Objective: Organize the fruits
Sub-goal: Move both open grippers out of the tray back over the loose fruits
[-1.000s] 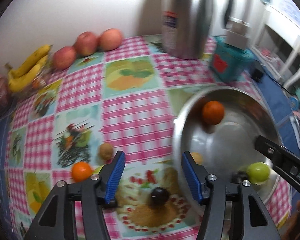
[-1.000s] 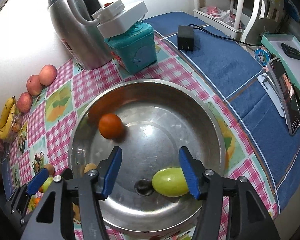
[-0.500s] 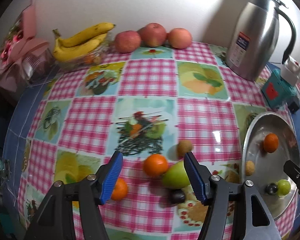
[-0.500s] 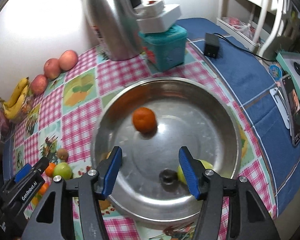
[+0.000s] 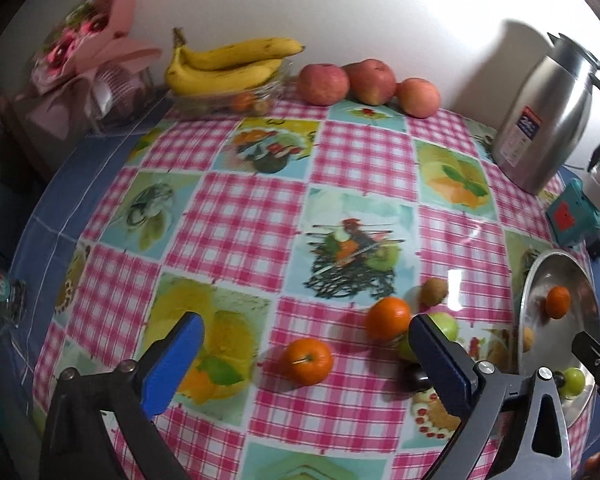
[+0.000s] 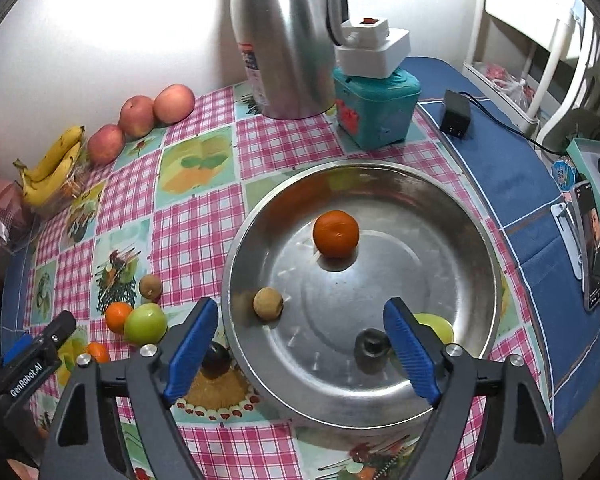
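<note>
A steel bowl (image 6: 472,240) holds an orange (image 6: 335,233), a small brown fruit (image 6: 267,303), a dark plum (image 6: 371,345) and a green fruit (image 6: 436,326). My right gripper (image 6: 302,356) is open and empty above the bowl's near side. On the cloth left of the bowl lie two oranges (image 5: 307,361) (image 5: 387,317), a green apple (image 5: 446,326), a brown kiwi (image 5: 434,291) and a dark plum (image 6: 215,354). My left gripper (image 5: 306,362) is open and empty, with the nearer orange between its fingers' line.
Bananas (image 5: 228,66) and three red apples (image 5: 366,80) lie along the back wall. A steel thermos (image 6: 286,36), a teal box (image 6: 374,110) with a white adapter, and a black charger (image 6: 455,114) stand behind the bowl. A phone (image 6: 592,248) lies at the right.
My left gripper has swung left, away from the bowl, and now faces the loose fruit on the cloth. My right gripper has drawn back from the green fruit in the bowl.
</note>
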{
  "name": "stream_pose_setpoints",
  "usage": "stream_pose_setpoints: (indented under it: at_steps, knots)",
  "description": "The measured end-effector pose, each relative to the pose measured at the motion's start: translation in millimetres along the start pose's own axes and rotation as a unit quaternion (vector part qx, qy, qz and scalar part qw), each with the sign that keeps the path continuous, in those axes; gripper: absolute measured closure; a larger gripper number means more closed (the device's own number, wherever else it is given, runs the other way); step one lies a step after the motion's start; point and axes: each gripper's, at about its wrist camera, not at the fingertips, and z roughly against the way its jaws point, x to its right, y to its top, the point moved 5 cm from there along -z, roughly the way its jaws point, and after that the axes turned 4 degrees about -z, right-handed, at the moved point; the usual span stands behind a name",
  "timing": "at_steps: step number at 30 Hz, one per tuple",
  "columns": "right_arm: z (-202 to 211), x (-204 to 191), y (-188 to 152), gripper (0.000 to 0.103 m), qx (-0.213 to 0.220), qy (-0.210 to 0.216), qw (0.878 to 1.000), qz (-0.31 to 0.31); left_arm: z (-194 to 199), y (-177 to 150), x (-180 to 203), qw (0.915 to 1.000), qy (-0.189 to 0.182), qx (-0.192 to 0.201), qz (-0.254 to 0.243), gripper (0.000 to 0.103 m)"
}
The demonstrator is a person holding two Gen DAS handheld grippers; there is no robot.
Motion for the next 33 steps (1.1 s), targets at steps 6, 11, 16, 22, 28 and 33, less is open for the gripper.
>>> stream_pose_setpoints:
  at_steps: [6, 11, 16, 22, 28, 33]
  knots:
    - [0.2, -7.4, -3.1, 0.017, 0.009, 0.012, 1.000, 0.009, -0.6, -7.2, -26.2, 0.9997, 0.006, -0.004, 0.022, 0.000]
    - [-2.0, -10.4, -5.4, 0.017, 0.013, 0.015, 1.000, 0.014, 3.5, -7.2, -43.1, 0.9991, -0.004, 0.003, 0.041, 0.000]
    - [-2.8, -15.0, -8.1, 0.017, 0.014, 0.012, 0.999, 0.029, 5.3, -4.2, -50.5, 0.9980, -0.024, 0.007, 0.057, 0.000]
    - [-1.4, -34.7, -13.5, 0.017, 0.004, 0.063, 0.997, 0.043, 7.3, -1.9, -52.5, 0.9978, -0.033, 0.009, 0.058, 0.000]
    - [6.0, -50.6, -12.9, 0.017, 0.012, 0.093, 0.994, 0.053, 14.0, 0.6, -51.1, 0.9982, -0.037, 0.016, 0.044, 0.000]
    - [7.6, -60.7, -15.6, 0.017, 0.010, 0.107, 0.992, 0.069, 14.6, 0.1, -50.1, 0.9988, -0.033, 0.013, 0.033, 0.000]
